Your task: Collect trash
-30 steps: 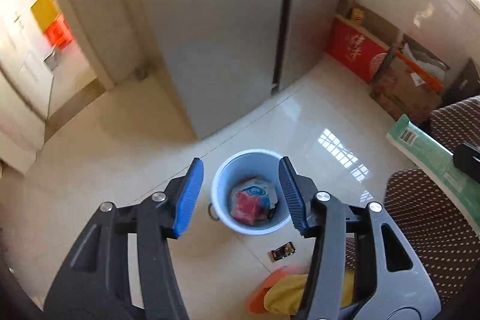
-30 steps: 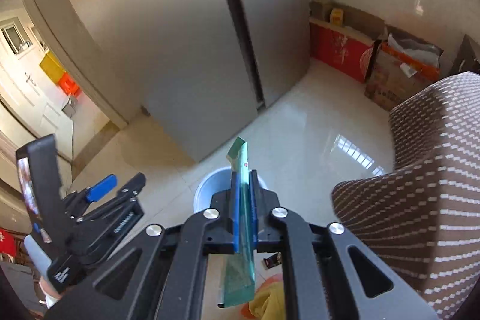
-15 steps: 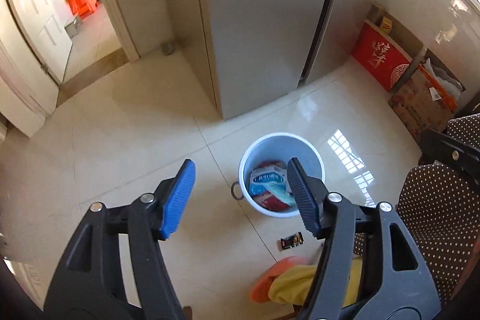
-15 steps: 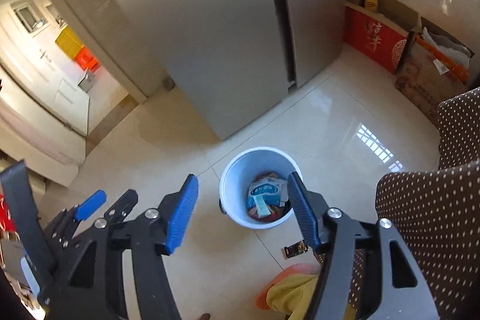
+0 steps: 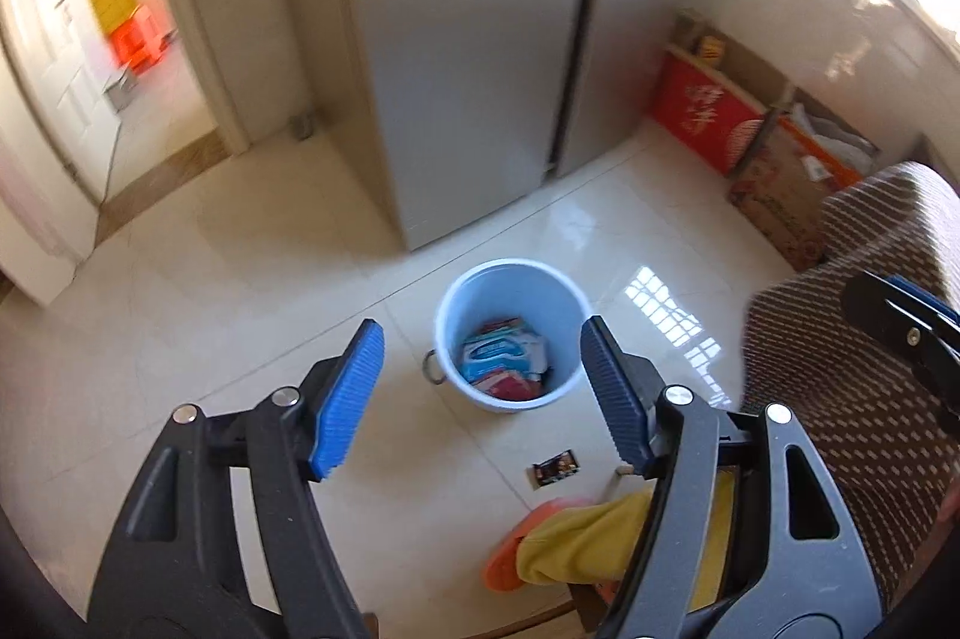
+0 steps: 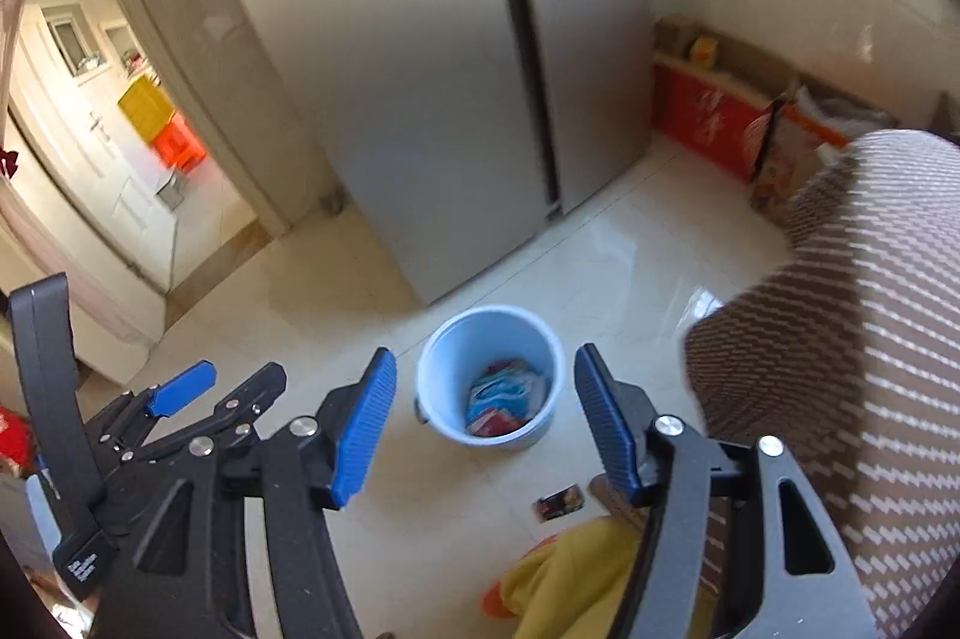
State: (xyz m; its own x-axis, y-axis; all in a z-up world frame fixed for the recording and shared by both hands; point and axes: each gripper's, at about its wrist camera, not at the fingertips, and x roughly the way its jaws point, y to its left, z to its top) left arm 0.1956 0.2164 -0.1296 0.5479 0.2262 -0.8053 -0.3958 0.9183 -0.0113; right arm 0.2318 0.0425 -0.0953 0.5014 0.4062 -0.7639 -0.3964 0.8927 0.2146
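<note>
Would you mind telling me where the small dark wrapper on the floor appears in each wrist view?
Left wrist: small dark wrapper lies lower centre, below the blue bucket.
Right wrist: same wrapper lies lower centre, below the bucket.
Shared landmark: the bucket.

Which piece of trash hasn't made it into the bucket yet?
The small dark wrapper lying on the floor tiles, just outside the blue bucket. The other wrappers are piled inside.

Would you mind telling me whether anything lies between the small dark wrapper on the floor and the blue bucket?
Nothing visible does. The dark wrapper lies on bare tile just short of the blue bucket, apart from the yellow cloth. Both hand-held grippers hang open above.
</note>
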